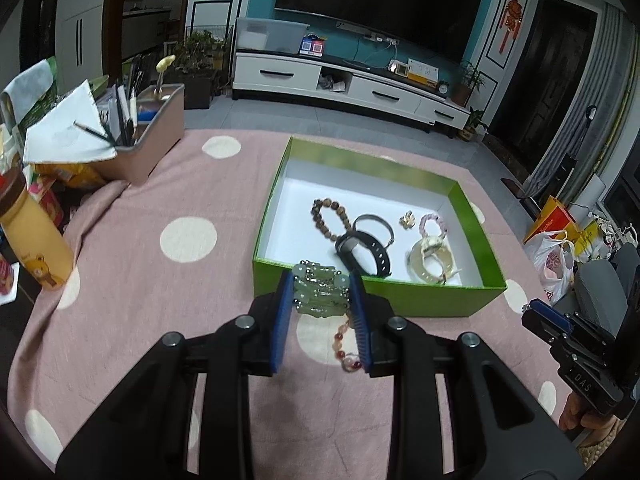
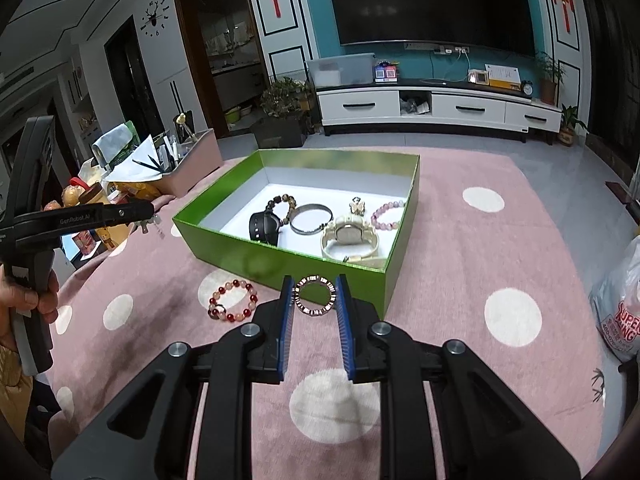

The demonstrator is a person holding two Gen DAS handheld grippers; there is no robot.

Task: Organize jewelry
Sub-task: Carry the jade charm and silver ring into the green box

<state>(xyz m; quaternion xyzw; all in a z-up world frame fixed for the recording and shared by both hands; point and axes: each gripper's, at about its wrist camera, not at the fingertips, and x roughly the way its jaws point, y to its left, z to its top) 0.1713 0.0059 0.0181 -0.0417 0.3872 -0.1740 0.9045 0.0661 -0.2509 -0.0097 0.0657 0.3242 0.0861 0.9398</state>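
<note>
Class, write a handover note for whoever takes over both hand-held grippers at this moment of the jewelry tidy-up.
Left hand-held gripper: shut on the green bead bracelet, just short of the green box.
Right hand-held gripper: shut on a small sparkly bracelet, also short of the box.
Done: six pieces lie in the box, including the cream watch.
Left: put both held pieces in, then fetch the red bead bracelet from the pink cloth.
</note>
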